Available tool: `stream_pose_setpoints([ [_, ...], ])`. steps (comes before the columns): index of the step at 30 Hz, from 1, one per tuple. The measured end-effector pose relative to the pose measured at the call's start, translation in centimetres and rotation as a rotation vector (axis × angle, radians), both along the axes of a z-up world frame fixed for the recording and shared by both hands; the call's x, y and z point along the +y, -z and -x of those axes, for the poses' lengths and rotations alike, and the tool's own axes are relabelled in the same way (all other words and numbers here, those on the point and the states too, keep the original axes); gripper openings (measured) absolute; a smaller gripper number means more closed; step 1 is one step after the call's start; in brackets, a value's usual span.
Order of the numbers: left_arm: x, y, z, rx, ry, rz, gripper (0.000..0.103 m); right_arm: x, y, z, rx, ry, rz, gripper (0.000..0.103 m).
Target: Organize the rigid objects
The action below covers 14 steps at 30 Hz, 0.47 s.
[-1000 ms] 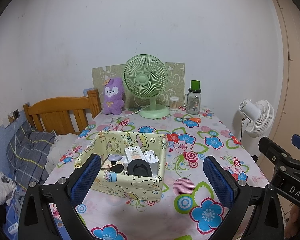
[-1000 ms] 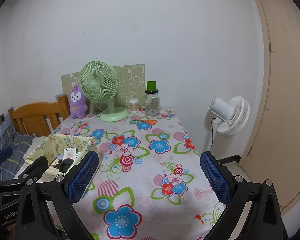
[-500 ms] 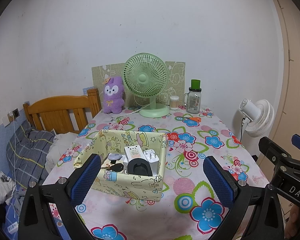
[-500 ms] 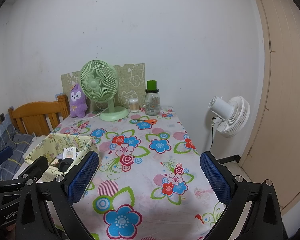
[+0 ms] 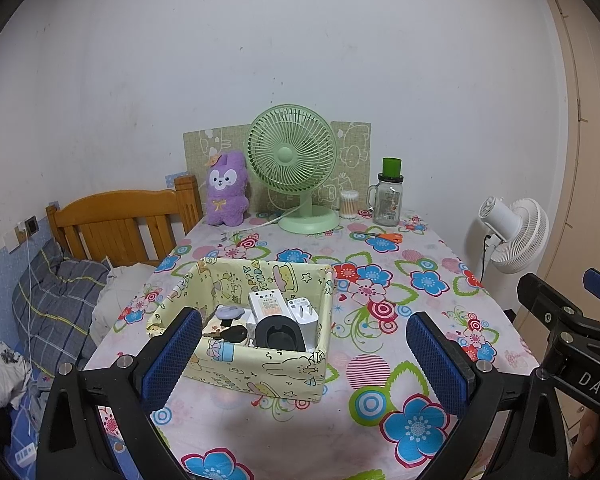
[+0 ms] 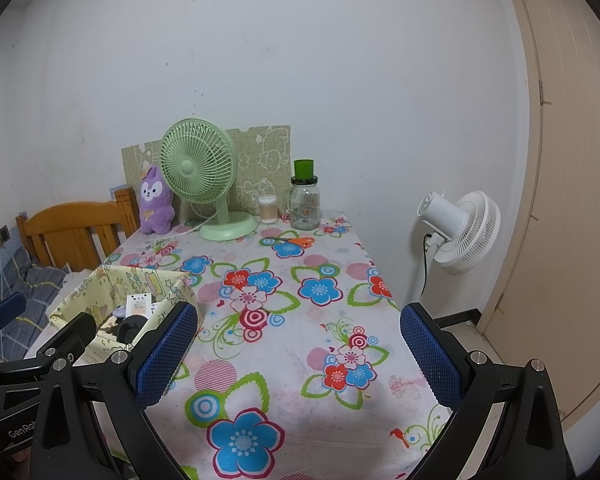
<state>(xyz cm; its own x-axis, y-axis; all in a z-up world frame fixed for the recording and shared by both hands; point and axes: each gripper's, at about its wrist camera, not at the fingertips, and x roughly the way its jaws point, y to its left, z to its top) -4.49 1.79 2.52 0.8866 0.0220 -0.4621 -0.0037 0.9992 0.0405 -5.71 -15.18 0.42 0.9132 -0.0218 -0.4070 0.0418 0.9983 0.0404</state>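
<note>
Floral table (image 5: 384, 432) bears box (image 5: 260, 364), fan (image 5: 296, 168), perhaps scissors (image 5: 380, 236)

The table's (image 6: 300, 360) right half and near edge lie bare and open to passage. The yellow box (image 5: 256, 360), filled with small items, blocks the near left side. Along the far edge stand a plush toy (image 5: 226, 188), green fan (image 5: 294, 160), swab jar (image 5: 348, 204) and glass jar (image 5: 389, 200), with scissors (image 5: 380, 236) just before them.

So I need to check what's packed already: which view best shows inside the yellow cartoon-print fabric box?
The left wrist view: the yellow cartoon-print fabric box sits central, its contents visible from above. The right wrist view shows it at the left edge, partly hidden behind the left gripper.
</note>
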Motion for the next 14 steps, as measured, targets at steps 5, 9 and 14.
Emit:
stream_pose_setpoints([
  [5, -0.03, 0.19, -0.05, 0.000, -0.001, -0.001, 0.103, 0.01, 0.10, -0.05, 0.002, 0.001, -0.001, 0.103],
  [9, -0.04, 0.16, -0.08, 0.002, -0.002, 0.000, 0.103, 0.01, 0.09, -0.07, 0.002, 0.001, 0.001, 0.103],
  [14, -0.05, 0.28, -0.07, 0.003, -0.001, 0.001, 0.103, 0.01, 0.09, -0.10, 0.003, 0.000, -0.001, 0.103],
])
